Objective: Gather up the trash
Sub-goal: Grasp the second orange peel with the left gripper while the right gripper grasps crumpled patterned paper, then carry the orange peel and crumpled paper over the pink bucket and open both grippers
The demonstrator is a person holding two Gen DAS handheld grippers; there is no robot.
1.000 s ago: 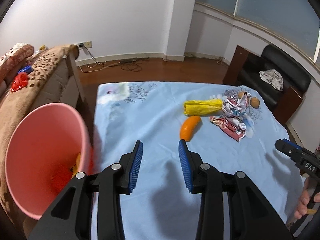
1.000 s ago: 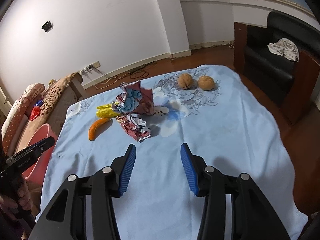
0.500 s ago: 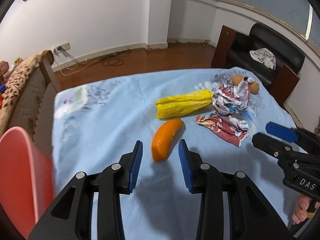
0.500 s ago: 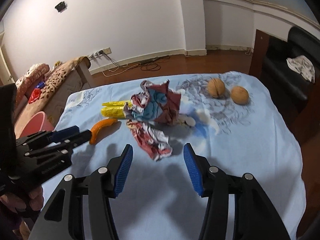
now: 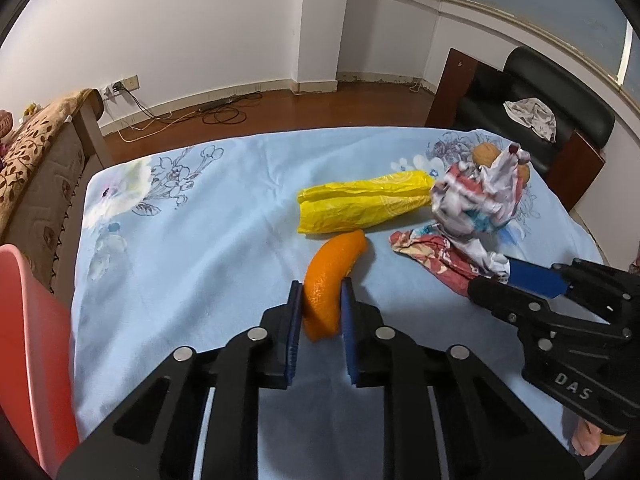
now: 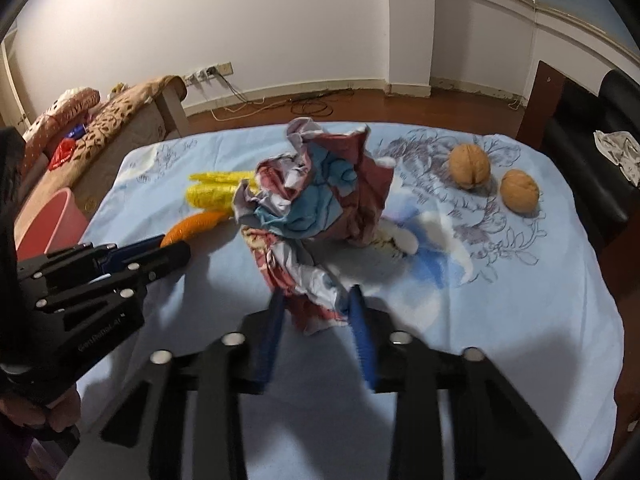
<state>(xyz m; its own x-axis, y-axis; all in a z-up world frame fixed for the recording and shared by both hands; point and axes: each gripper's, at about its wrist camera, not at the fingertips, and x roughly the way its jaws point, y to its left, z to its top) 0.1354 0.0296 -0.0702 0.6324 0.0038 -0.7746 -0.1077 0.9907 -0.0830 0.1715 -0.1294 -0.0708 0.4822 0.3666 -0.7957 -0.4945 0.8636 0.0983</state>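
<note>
Orange peel (image 5: 330, 276) between closing left jaws, crumpled wrapper (image 6: 308, 296) between closing right jaws.

I see a table under a pale blue floral cloth (image 5: 192, 240) bearing an orange peel (image 5: 328, 276), yellow bag (image 5: 360, 204), two crumpled wrappers (image 6: 320, 188) and two walnuts (image 6: 469, 166).

Pink bin (image 5: 28, 360) cut off at the left edge, far walnuts (image 5: 486, 154) mostly hidden behind crumpled wrapper (image 5: 476, 200), right gripper's fingers (image 6: 362, 336) motion-blurred, yellow bag (image 6: 216, 192) partly hidden by wrapper.
</note>
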